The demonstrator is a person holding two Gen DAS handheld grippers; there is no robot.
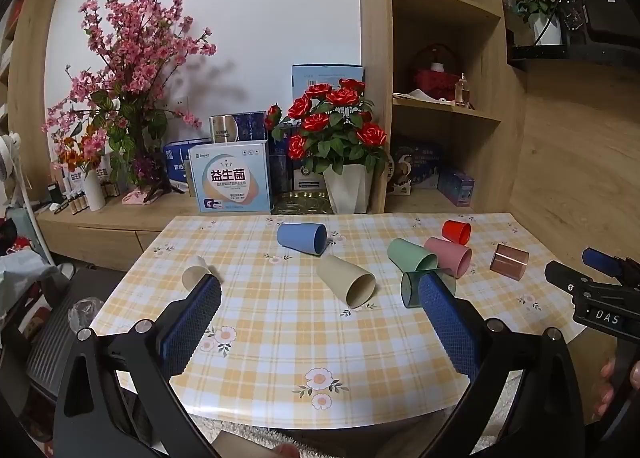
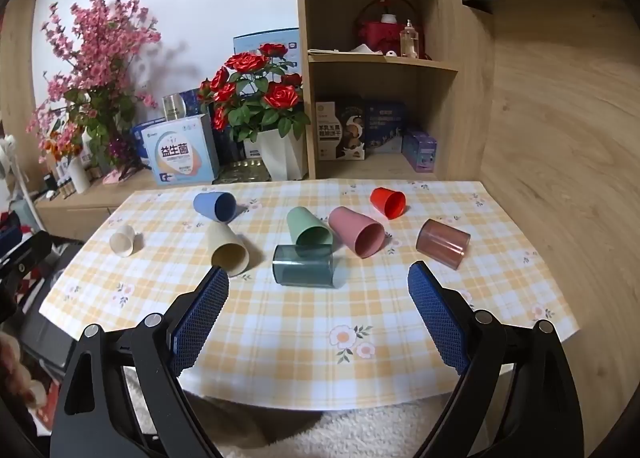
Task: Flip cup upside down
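Several cups lie on their sides on the checked tablecloth (image 2: 304,322): blue (image 2: 216,205), beige (image 2: 229,249), green (image 2: 309,229), pink (image 2: 358,234), red (image 2: 387,201), clear teal (image 2: 303,265), clear brown (image 2: 442,242). A small cream cup (image 2: 123,240) sits at the left. My left gripper (image 1: 320,288) is open and empty above the near table, the beige cup (image 1: 348,280) between its fingers in view. My right gripper (image 2: 318,278) is open and empty, short of the teal cup. The right gripper also shows in the left wrist view (image 1: 576,270).
A white pot of red roses (image 2: 280,153), boxes (image 2: 180,155) and a pink blossom vase (image 2: 78,173) stand on the sideboard behind the table. A wooden shelf unit (image 2: 380,57) rises at the back right. A wood wall (image 2: 560,137) flanks the table's right edge.
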